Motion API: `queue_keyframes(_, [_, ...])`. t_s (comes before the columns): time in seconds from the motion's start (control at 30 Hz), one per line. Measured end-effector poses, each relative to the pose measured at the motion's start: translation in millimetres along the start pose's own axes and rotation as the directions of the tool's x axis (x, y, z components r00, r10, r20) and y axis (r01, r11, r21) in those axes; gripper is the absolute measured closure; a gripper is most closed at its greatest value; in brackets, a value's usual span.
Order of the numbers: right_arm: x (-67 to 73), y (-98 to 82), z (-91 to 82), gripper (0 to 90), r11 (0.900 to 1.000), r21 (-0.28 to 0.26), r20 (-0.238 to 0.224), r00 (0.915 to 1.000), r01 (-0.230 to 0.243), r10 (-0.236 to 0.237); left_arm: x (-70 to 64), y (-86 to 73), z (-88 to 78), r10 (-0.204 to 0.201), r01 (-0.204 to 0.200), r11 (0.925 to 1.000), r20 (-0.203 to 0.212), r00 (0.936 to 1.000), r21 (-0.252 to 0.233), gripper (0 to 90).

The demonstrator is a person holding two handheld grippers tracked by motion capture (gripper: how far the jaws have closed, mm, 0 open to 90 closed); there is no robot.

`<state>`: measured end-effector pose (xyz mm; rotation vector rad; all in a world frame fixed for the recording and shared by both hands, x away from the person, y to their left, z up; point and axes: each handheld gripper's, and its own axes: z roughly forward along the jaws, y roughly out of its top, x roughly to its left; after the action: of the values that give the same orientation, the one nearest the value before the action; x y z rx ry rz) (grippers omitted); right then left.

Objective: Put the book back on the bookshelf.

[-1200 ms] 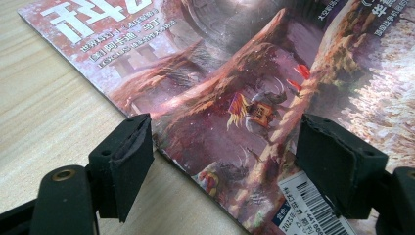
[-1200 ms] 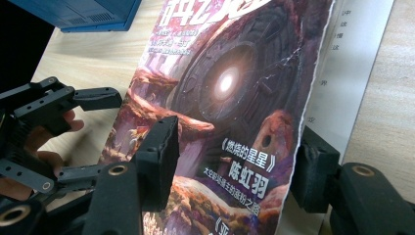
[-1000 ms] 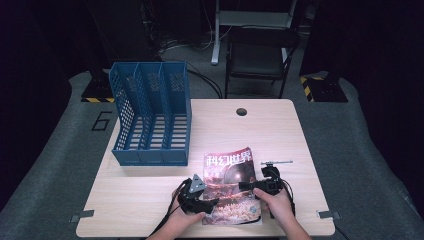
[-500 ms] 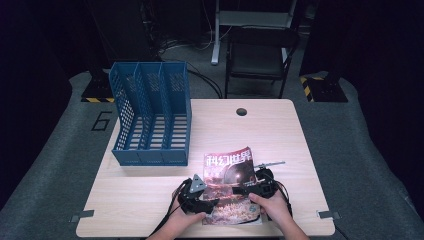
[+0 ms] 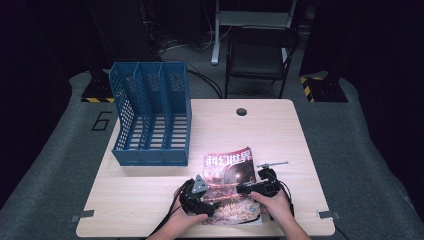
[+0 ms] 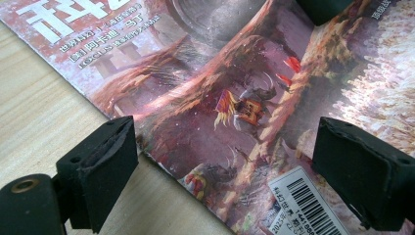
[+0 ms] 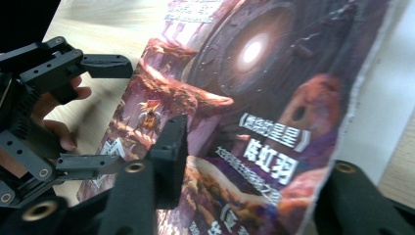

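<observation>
A magazine (image 5: 231, 167) with a reddish fantasy cover lies flat near the table's front edge. My left gripper (image 5: 200, 196) sits at its near left corner. In the left gripper view its jaws (image 6: 230, 147) stand wide apart and have just been opening, one over the bare wood and one over the cover (image 6: 220, 73); the pads press on nothing. My right gripper (image 5: 261, 187) is at the magazine's right side. Its jaws (image 7: 259, 161) have just been closing and straddle the cover's right edge (image 7: 254, 73) without pinching it. The left gripper (image 7: 98, 107) shows beyond.
A blue three-slot file holder (image 5: 150, 120) stands on the wooden table (image 5: 150, 200) at the back left. A cable hole (image 5: 241, 111) sits near the far edge. A dark chair (image 5: 260, 55) stands behind the table.
The right gripper has turned slightly toward the magazine. The magazine and the left gripper keep their places.
</observation>
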<state>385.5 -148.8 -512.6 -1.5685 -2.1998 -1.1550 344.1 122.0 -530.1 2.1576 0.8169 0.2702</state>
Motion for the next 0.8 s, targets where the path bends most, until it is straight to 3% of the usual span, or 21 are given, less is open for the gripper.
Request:
queue_keyframes(0.17, [0.1,-0.2,0.1,59.8,0.999,0.002,0.027,0.999,0.035,-0.035,0.3,0.1,0.0,0.001,-0.001,1.0,0.001,1.0,0.0,9.6])
queue_keyframes(0.27, [-0.6,-0.6,-0.2,64.2,1.0,0.001,0.036,0.9988,0.031,-0.031,0.4,0.1,0.0,0.001,-0.001,1.0,0.001,1.0,0.0,9.7])
queue_keyframes(0.3, [-2.7,-0.7,-0.3,65.5,0.999,-0.003,0.031,0.9986,0.043,-0.043,0.3,0.0,0.0,0.0,0.0,1.0,0.001,1.0,0.0,9.7])
queue_keyframes(0.37, [-3.3,-1.3,-1.0,67.8,1.0,0.003,0.022,0.9997,0.014,-0.014,0.6,0.1,-0.3,0.001,-0.001,1.0,0.003,1.0,0.003,9.8])
queue_keyframes(0.57, [-4.5,-2.2,-1.3,75.4,1.0,0.007,0.007,0.9999,0.012,-0.012,1.6,0.3,-0.5,0.005,-0.005,1.0,-0.001,1.0,-0.001,10.5])
queue_keyframes(0.8, [-2.4,-3.8,-1.5,79.9,0.999,-0.01,0.023,0.9988,0.044,-0.043,2.1,0.3,-0.2,0.0,0.0,1.0,0.0,1.0,-0.006,10.9])
